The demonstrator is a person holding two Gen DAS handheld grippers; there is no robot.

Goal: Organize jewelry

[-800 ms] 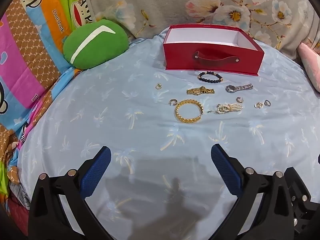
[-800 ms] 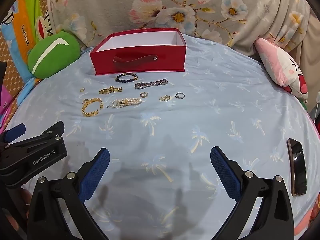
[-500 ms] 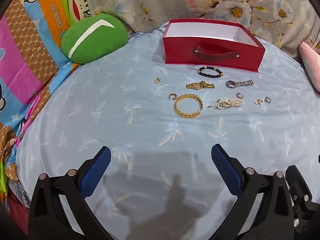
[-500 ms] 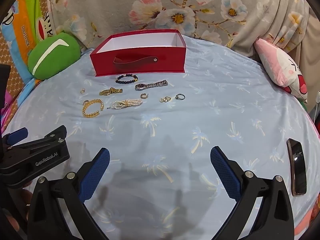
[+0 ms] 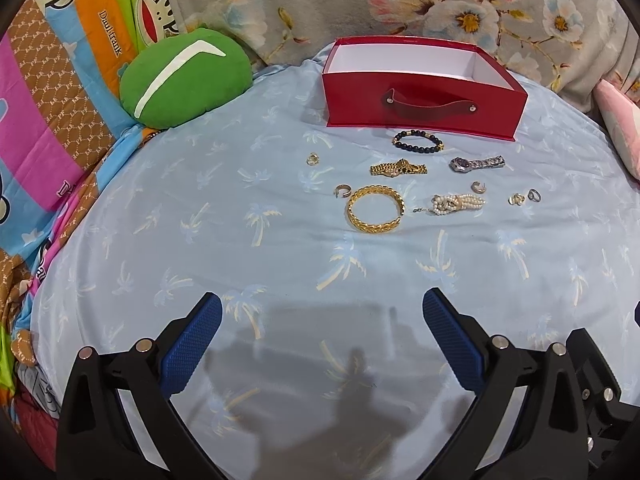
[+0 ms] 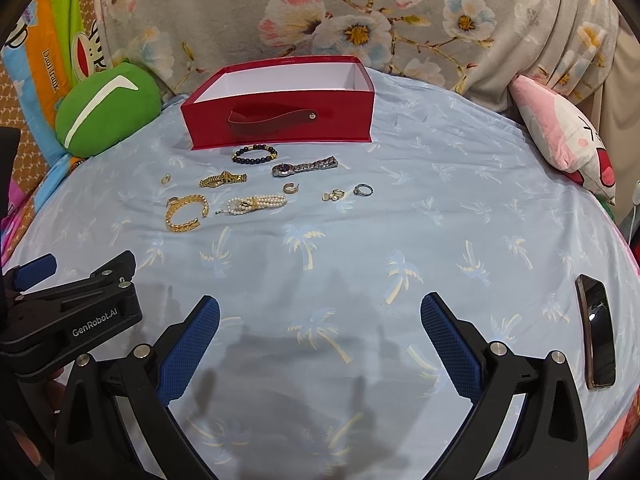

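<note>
An open red box (image 5: pixel 420 116) (image 6: pixel 280 124) with a white inside stands at the far side of a light blue sheet. Before it lie a dark bead bracelet (image 5: pixel 418 142), a gold watch (image 5: pixel 398 169), a silver watch (image 5: pixel 476 164), a gold bangle (image 5: pixel 375 209) (image 6: pixel 186 213), a pearl bracelet (image 5: pixel 456 203) (image 6: pixel 256 203) and several small rings (image 5: pixel 534 195). My left gripper (image 5: pixel 322 312) hangs open well short of the jewelry, nothing between its blue pads. My right gripper (image 6: pixel 320 312) is open too and holds nothing. The left gripper's body (image 6: pixel 72 316) shows at the right view's left edge.
A green round cushion (image 5: pixel 184 76) sits at the far left by a bright cartoon blanket (image 5: pixel 48 80). A pink plush pillow (image 6: pixel 560 136) lies at the far right. A dark phone (image 6: pixel 598 336) rests on the sheet by my right gripper. Floral fabric (image 6: pixel 360 20) backs the bed.
Both views have drifted slightly; the box and jewelry sit a little lower in the right view. No piece has moved and both grippers stay open.
</note>
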